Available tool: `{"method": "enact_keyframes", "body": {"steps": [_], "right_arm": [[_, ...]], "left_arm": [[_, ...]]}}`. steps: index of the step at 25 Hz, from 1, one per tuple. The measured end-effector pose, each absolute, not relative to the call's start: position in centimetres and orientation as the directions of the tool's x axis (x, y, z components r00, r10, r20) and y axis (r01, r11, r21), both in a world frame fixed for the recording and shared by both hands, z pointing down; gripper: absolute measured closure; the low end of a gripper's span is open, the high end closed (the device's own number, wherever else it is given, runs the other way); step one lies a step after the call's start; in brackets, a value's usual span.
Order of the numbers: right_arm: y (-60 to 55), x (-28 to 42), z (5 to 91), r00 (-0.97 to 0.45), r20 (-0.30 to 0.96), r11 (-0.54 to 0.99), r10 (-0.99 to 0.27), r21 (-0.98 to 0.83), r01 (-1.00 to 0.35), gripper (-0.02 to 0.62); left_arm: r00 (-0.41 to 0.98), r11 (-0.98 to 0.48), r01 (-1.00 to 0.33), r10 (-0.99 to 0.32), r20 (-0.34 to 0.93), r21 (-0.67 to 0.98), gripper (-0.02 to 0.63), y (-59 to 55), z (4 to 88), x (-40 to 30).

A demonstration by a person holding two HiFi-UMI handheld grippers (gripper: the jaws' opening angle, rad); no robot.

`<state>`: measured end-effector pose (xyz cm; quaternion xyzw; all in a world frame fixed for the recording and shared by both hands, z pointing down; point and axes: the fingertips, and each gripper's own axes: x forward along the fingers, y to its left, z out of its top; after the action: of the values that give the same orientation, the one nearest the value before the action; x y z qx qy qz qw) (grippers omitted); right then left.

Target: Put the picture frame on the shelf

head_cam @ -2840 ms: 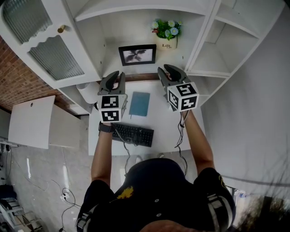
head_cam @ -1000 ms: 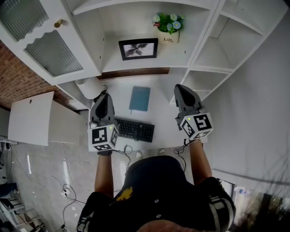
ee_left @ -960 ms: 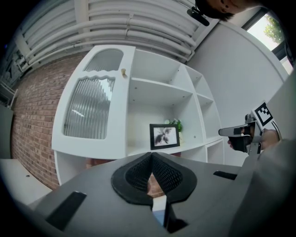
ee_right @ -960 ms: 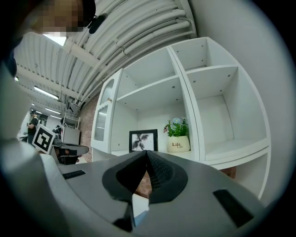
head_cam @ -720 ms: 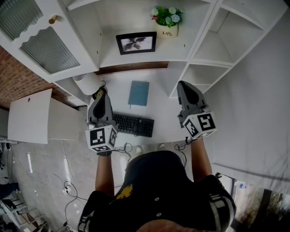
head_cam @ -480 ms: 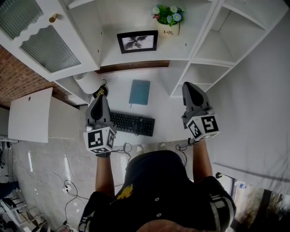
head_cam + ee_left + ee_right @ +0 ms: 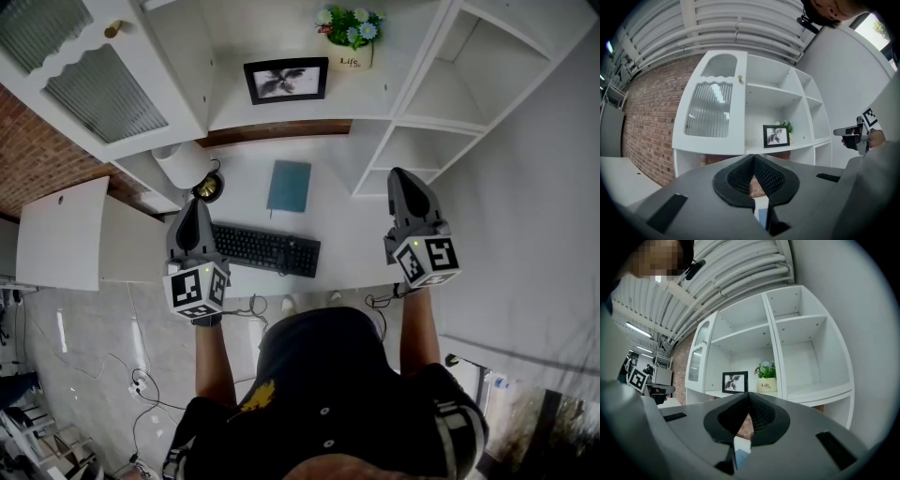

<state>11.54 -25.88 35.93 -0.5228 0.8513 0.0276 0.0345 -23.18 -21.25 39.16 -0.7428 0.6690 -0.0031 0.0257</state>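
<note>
Standing in the shelf's (image 7: pixel 356 105) middle compartment are one picture frame (image 7: pixel 286 80) and one flower pot (image 7: pixel 351 37); before the shelf, left gripper (image 7: pixel 194 206) and right gripper (image 7: pixel 404 178), two together, have jaws fully closed, holding nothing.

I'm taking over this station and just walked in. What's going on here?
A person holds a claw in each hand. The left claw and right claw are both shut and empty, held over the front of the desk, one on each side of the keyboard. The frame stands upright on the shelf beside the flower pot, touched by neither claw, so the job looks done.
</note>
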Motion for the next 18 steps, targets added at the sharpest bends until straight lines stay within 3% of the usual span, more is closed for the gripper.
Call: {"method": "enact_keyframes", "body": {"steps": [18], "right_arm": [[-24.3, 11.1, 37.2, -0.494, -0.069, 0.493, -0.867, 0.02, -0.87, 0.589]], "left_arm": [[0.17, -0.172, -0.984, -0.985, 0.032, -0.052, 0.588, -19.9, 41.9, -21.3]]}}
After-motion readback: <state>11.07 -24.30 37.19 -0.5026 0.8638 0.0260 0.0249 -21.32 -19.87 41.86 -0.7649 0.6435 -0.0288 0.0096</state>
